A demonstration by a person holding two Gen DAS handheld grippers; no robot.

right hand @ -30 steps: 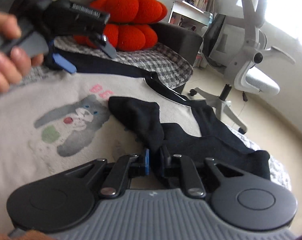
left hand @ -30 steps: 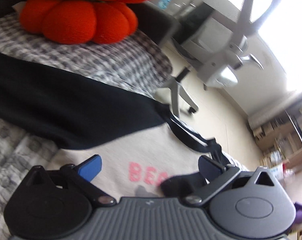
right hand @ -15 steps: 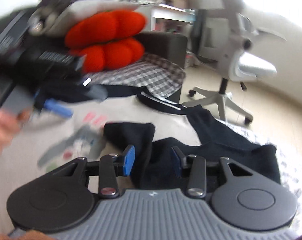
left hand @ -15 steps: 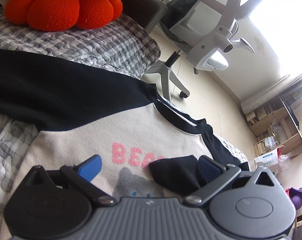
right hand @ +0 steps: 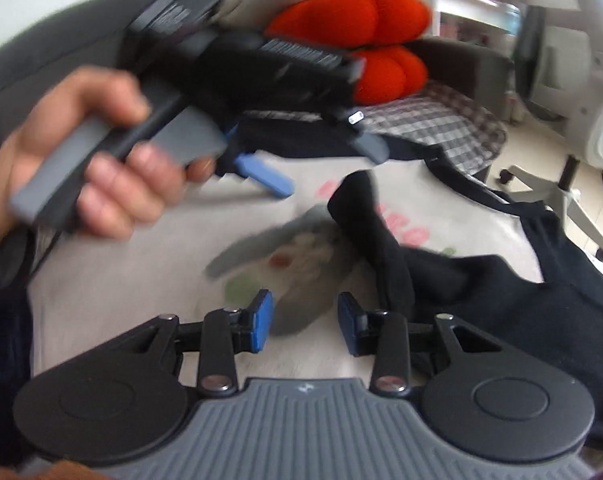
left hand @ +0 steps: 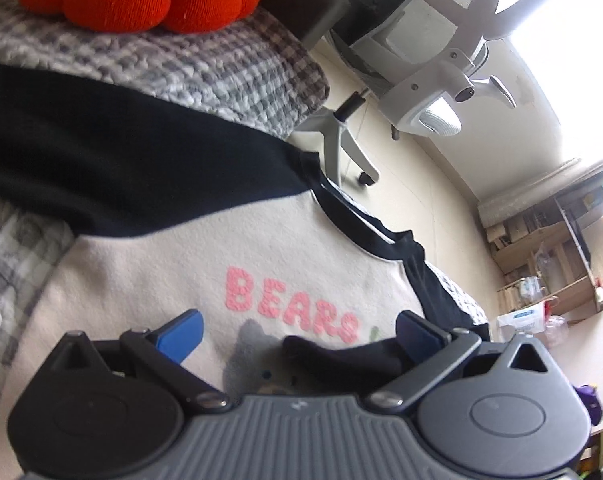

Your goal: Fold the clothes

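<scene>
We find the right tool (right hand: 305, 318) released, its jaws just opened and empty; left tool (left hand: 297, 334) spread wide. Risk: the black sleeve (right hand: 371, 236) laid loosely on the shirt (right hand: 141, 280) may slip and unfold

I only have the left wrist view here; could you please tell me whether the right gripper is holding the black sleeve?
Observer: No. The right gripper has just been opening its jaws; they stand apart with no cloth between them.
Operator: Thank you. Where does the sleeve lie, then?
Observer: The black sleeve is folded in across the chest of the sweatshirt, and part of it covers the bear print.
Operator: And is my left gripper touching the cloth?
Observer: It seems not, though the picture is blurred. The left gripper, held in a hand, appears to hover above the sweatshirt with its jaws open and empty.
</scene>
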